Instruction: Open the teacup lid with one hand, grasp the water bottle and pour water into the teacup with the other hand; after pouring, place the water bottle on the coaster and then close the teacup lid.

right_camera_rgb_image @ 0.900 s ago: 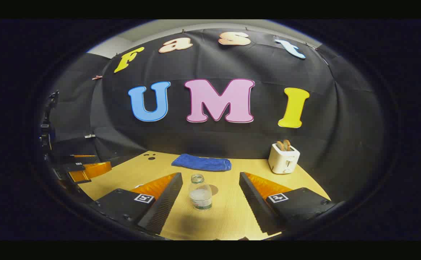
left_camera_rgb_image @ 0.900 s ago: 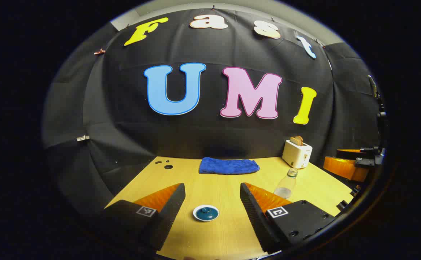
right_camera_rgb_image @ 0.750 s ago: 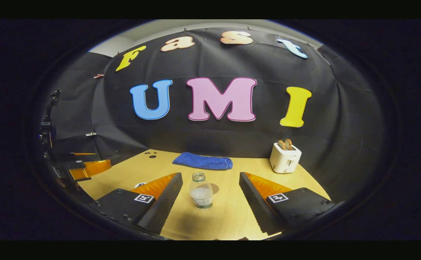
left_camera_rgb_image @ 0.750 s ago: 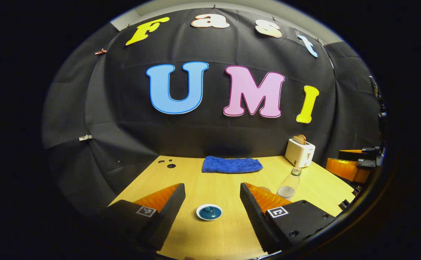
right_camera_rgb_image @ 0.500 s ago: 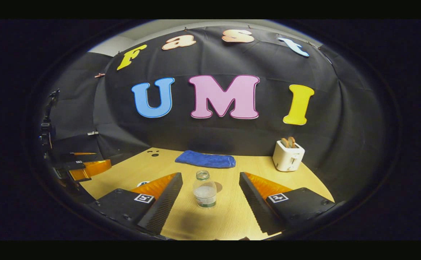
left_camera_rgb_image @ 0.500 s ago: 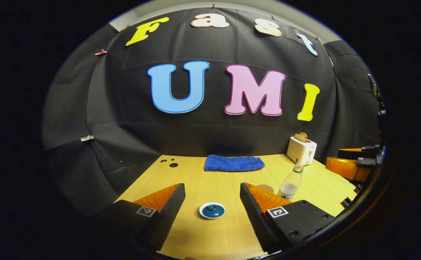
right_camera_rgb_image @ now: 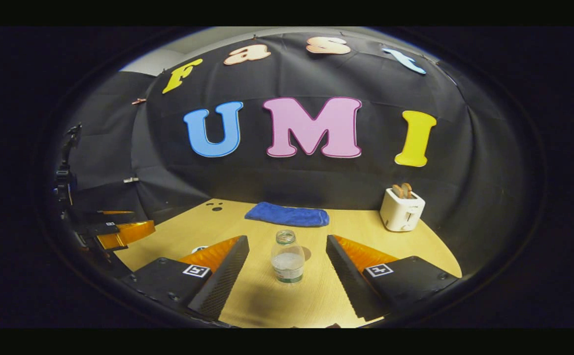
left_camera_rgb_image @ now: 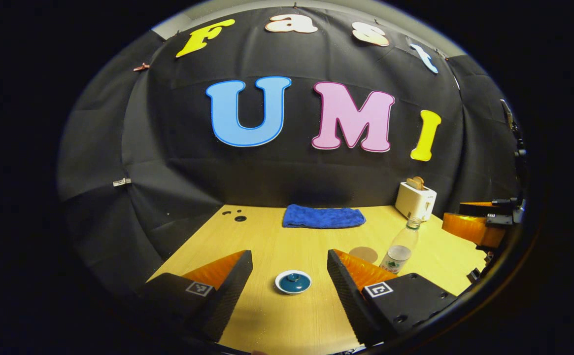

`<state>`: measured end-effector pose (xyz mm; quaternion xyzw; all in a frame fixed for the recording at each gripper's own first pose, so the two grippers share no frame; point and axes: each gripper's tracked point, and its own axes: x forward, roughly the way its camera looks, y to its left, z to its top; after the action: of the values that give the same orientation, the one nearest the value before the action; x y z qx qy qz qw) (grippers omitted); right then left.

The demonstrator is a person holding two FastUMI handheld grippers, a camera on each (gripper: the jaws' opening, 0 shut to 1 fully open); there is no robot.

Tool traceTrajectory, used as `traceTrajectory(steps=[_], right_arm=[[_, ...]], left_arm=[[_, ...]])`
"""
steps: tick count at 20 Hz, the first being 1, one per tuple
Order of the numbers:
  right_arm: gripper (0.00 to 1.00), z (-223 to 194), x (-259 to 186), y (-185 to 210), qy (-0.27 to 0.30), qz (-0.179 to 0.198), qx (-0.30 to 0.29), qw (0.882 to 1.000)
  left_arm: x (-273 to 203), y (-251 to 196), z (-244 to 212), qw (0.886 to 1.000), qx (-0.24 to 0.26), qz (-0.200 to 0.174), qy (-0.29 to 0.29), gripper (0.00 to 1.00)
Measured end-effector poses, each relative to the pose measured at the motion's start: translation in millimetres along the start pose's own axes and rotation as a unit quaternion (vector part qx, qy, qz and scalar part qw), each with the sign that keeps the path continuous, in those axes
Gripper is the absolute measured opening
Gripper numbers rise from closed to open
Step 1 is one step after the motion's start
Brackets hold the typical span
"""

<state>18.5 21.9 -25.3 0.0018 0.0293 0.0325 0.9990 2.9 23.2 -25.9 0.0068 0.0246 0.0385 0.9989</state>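
Bottle (right_camera_rgb_image: pixel 287 257) upright, mouth up

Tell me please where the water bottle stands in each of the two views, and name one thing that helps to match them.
Left gripper view: the water bottle stands at the right, beyond the right finger, beside the round coaster.
Right gripper view: the water bottle stands in the middle, between the two open fingers.
Shared landmark: the blue towel at the table's far edge.

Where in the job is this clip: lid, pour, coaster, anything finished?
Nothing looks done. The lid sits on the teacup, between the open left gripper. The open right gripper frames the upright water bottle without touching it. The coaster is bare. All steps remain.
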Motion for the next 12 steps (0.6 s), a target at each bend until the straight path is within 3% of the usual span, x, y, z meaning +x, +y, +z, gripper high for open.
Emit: traceTrajectory(steps=[4, 8, 12], right_arm=[[0.98, -22.3, 13.6, 0.8, 0.024, 0.006, 0.007, 1.000], [0.98, -43.5, 28.9, -2.2, 0.039, 0.007, 0.010, 0.999], [0.98, -64.6, 45.4, -9.6, 0.050, 0.004, 0.009, 0.999]], left_arm=[[26.9, -8.7, -22.0, 0.999, 0.040, -0.016, 0.010, 0.95], [61.8, -23.1, -57.4, 0.998, 0.027, -0.038, 0.030, 0.94], [103.6, -19.6, -97.0, 0.998, 0.025, -0.023, 0.049, 0.92]])
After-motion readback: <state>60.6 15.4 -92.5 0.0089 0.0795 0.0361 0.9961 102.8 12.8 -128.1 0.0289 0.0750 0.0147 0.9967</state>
